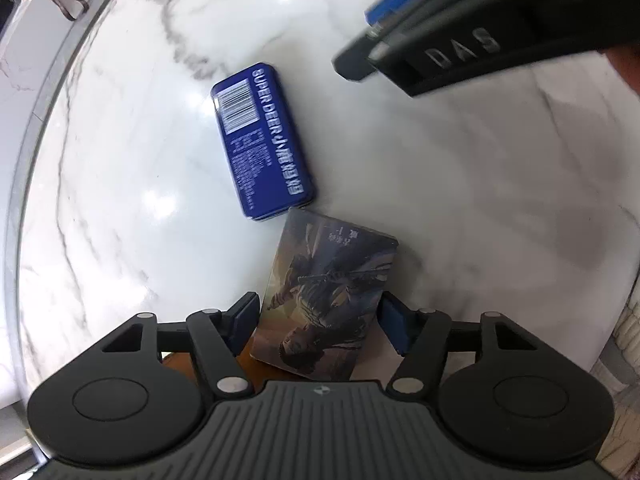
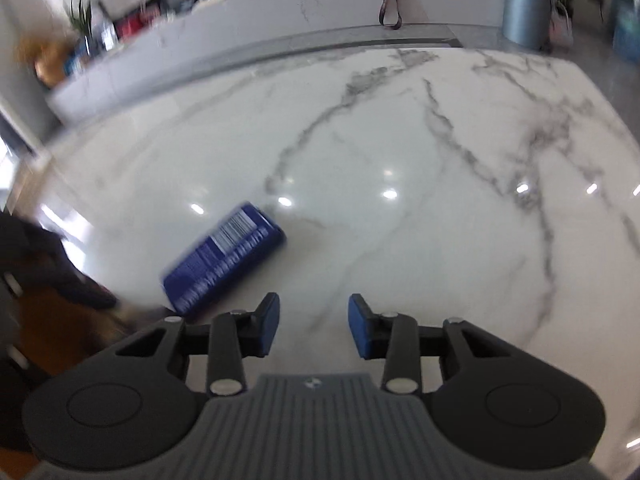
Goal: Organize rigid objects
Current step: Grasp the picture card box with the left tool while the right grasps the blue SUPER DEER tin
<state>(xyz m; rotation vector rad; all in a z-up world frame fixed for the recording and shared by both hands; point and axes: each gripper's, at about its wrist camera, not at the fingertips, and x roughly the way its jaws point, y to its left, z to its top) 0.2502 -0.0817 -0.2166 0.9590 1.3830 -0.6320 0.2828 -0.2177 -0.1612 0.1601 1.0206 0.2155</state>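
Left wrist | left tongs (image 1: 318, 320) straddle picture tin (image 1: 324, 300) | blue tin (image 1: 262, 140) beside

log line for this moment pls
left claw: around picture card box, contact unclear | right claw: open, empty | blue tin: flat on marble table, touching card box
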